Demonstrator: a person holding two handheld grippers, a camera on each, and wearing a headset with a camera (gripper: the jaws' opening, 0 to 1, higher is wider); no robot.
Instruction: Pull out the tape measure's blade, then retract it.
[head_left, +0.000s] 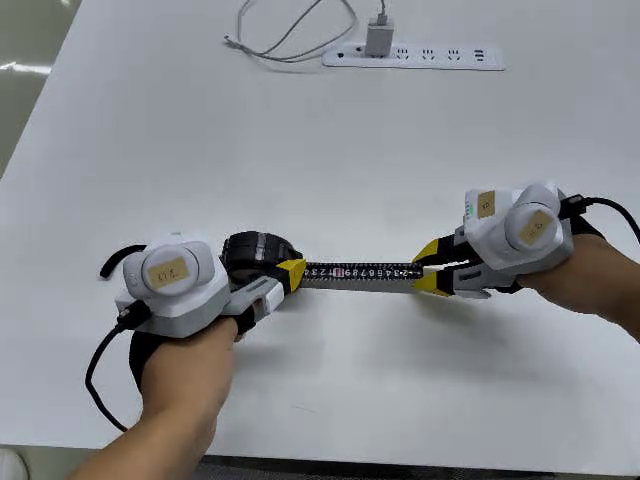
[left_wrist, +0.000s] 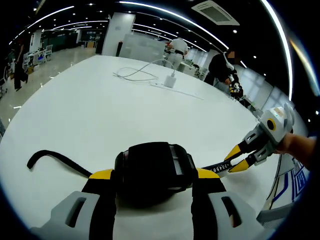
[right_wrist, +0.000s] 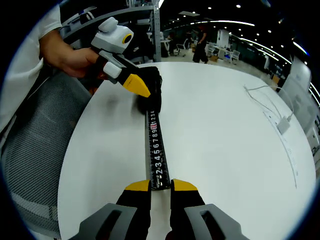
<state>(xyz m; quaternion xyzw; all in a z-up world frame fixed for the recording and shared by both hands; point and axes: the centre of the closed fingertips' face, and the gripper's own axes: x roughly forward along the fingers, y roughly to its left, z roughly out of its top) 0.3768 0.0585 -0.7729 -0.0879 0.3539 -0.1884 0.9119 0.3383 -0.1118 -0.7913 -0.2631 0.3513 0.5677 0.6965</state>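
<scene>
A black tape measure case (head_left: 257, 255) (left_wrist: 154, 170) (right_wrist: 151, 90) sits on the white table, with my left gripper (head_left: 283, 283) (left_wrist: 156, 176) shut on it. Its blade (head_left: 360, 272) (right_wrist: 156, 152) (left_wrist: 218, 168), dark with white numbers, stretches rightward across the table surface. My right gripper (head_left: 428, 269) (right_wrist: 160, 187) (left_wrist: 235, 159) is shut on the blade's tip, its yellow-tipped jaws pinching the end. A black wrist strap (left_wrist: 55, 160) (head_left: 122, 259) trails from the case toward the left.
A white power strip (head_left: 413, 55) with a plugged charger (head_left: 380, 36) (left_wrist: 170, 80) and looped white cable (head_left: 290, 30) lies at the table's far side. A mesh chair (right_wrist: 35, 165) stands by the table edge. People stand in the room behind.
</scene>
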